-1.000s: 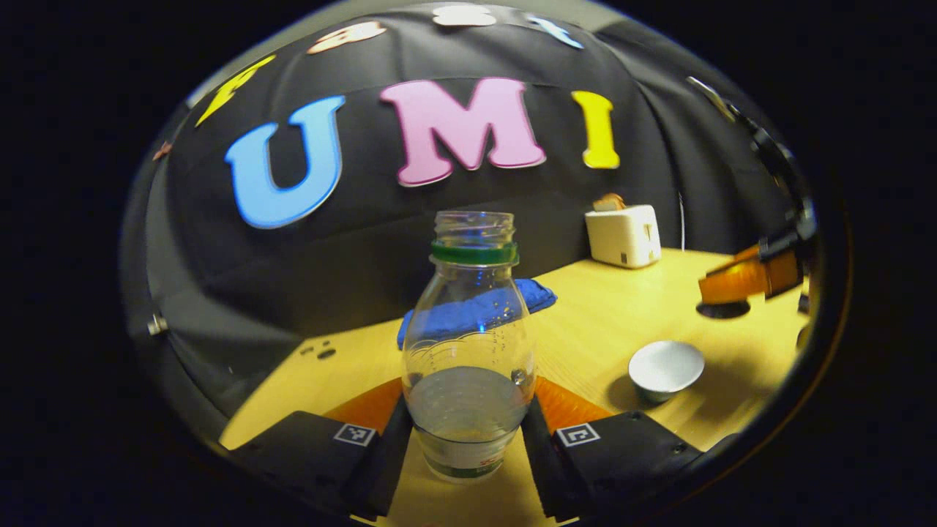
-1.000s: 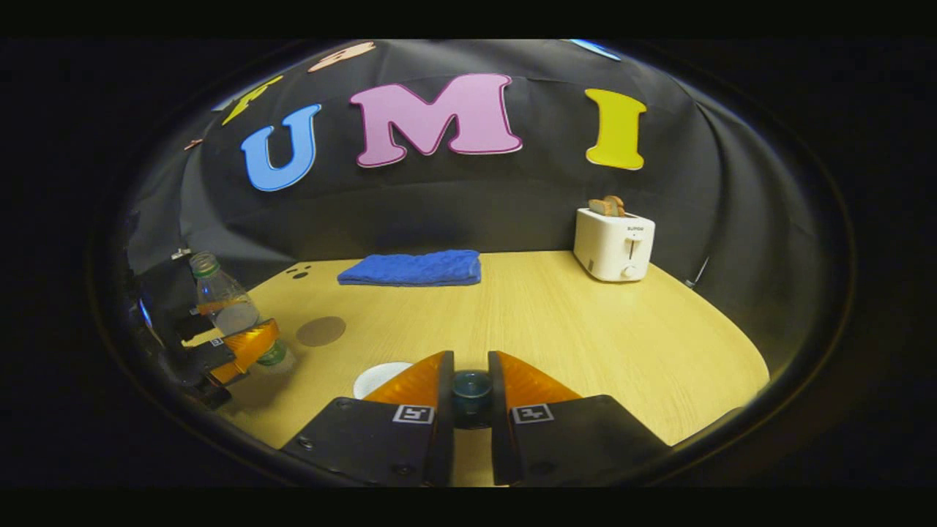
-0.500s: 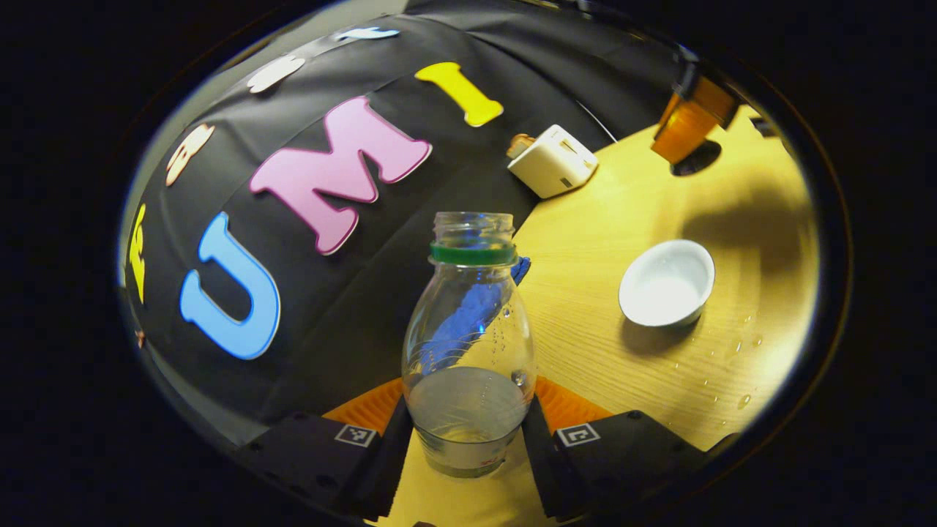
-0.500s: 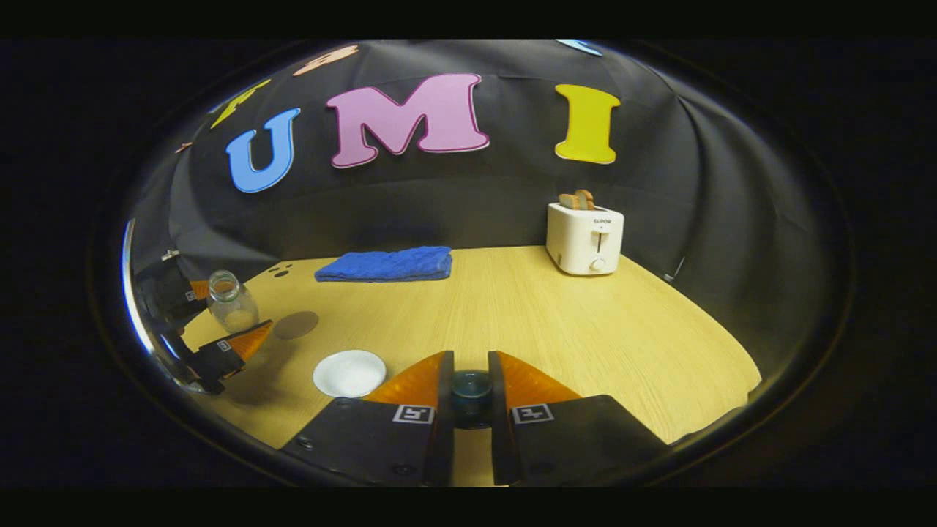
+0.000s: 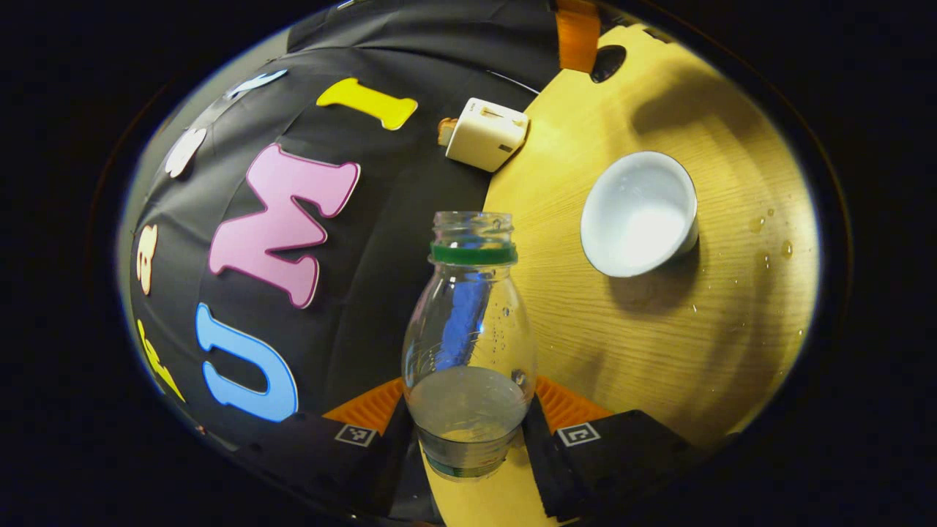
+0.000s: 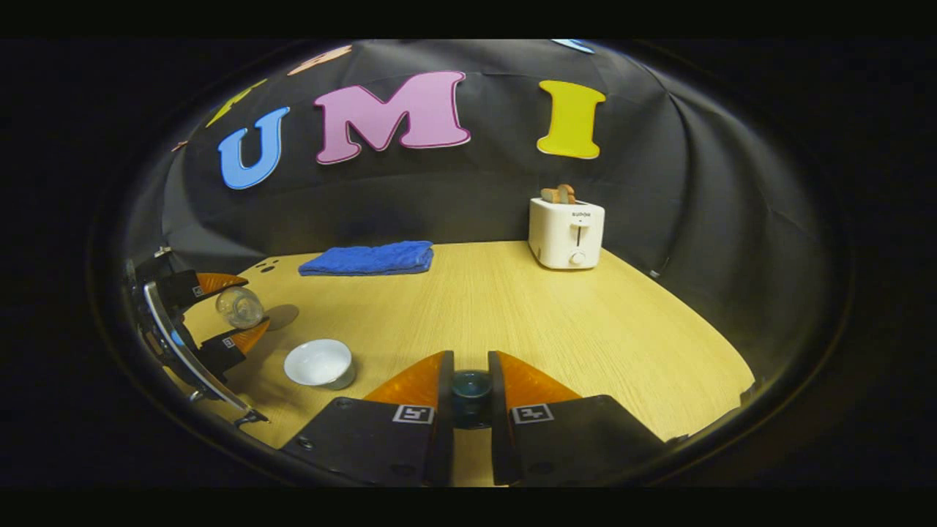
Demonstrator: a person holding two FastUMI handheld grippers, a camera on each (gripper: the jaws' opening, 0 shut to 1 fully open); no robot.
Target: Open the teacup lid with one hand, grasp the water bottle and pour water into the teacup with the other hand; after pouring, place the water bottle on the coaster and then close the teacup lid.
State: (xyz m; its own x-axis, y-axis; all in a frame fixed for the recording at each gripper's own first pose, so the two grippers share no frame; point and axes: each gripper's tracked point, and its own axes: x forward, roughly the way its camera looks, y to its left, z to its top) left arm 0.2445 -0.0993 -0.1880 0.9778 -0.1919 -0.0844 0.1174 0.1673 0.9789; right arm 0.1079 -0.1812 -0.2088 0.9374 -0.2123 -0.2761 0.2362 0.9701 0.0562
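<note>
Far left in the right gripper view, I've got my left hand-held gripper [image 6: 233, 315] clenched on the water bottle [image 6: 239, 307], tipped hard over with its open mouth aimed at the teacup [image 6: 320, 364]. The round brown coaster [image 6: 282, 316] lies on the surface [image 6: 527, 322] just behind the bottle. The teacup sits uncovered just right of that gripper, white inside. Further back, the folded blue towel [image 6: 366, 258] rests near the wall. Centre foreground, my right hand-held gripper [image 6: 471, 391] is clamped on the dark knob of the teacup lid [image 6: 471, 388], held above the surface. Right of centre at the back stands the white toaster [image 6: 567, 233] with bread in its slots.

Switching to the left gripper view: both fingers press the lower body of the water bottle [image 5: 468, 344], cap off, green ring at the neck, water pooled in its lower part. To its right the teacup [image 5: 638, 214] stands open, apart from the bottle mouth. Water droplets [image 5: 768, 234] dot the surface [image 5: 622, 344] right of the cup.
</note>
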